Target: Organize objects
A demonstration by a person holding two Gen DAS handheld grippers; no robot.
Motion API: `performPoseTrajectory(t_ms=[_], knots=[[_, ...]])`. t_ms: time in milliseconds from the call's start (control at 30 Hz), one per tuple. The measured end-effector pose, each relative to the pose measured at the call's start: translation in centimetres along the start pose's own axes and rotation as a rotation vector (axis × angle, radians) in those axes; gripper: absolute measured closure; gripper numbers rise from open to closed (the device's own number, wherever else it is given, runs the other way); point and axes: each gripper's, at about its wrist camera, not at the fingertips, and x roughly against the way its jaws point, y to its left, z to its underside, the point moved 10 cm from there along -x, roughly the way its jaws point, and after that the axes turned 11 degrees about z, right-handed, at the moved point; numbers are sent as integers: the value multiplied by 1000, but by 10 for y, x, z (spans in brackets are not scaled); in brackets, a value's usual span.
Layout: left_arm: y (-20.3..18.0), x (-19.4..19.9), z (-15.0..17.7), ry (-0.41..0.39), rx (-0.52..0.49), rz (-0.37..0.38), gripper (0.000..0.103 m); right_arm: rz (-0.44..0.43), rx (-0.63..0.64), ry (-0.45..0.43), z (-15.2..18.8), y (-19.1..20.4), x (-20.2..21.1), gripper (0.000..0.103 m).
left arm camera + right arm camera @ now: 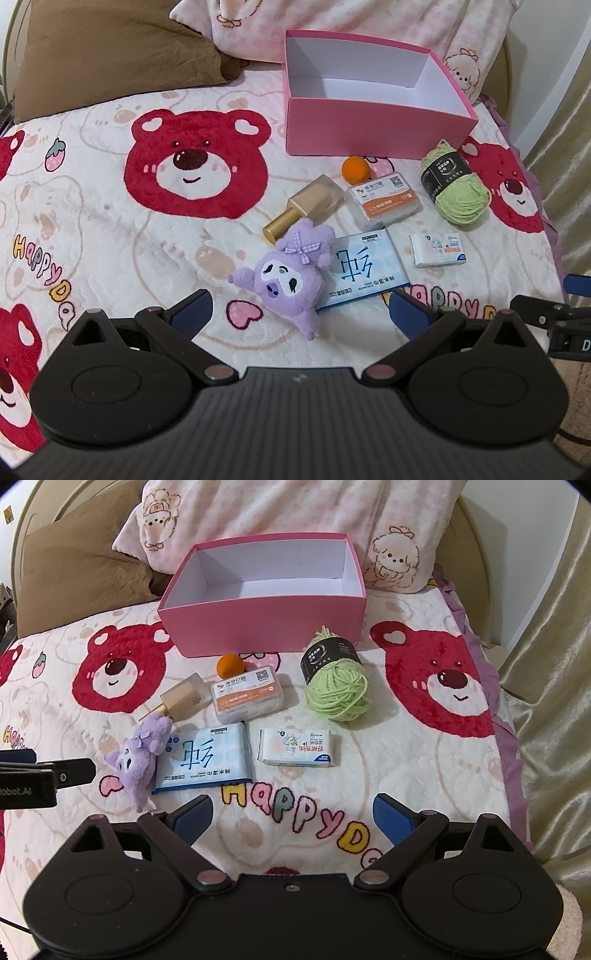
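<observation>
With pink box (258, 627) apparently empty, sorting not begun; both tools (301, 314) (293, 814) wide, holding nothing; nearest pick, lower centre: purple plush (284, 277).

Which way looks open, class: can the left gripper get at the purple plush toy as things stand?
Probably yes. The left gripper is open and empty, and the purple plush toy lies just ahead of its fingers with nothing between. One side of the toy overlaps the blue wipes pack, which a grasp might nudge.

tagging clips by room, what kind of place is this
Most likely a bedroom, on a bed: a plush bear-print blanket covers the surface, pillows lean at its far end behind the pink box, and a curtain hangs alongside.
</observation>
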Motion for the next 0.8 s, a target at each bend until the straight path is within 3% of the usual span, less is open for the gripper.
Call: performPoseTrajectory(t_ms=[800], knots=[[1,1,5,3,40,-30,0,2,12,6,2,3,0,7]])
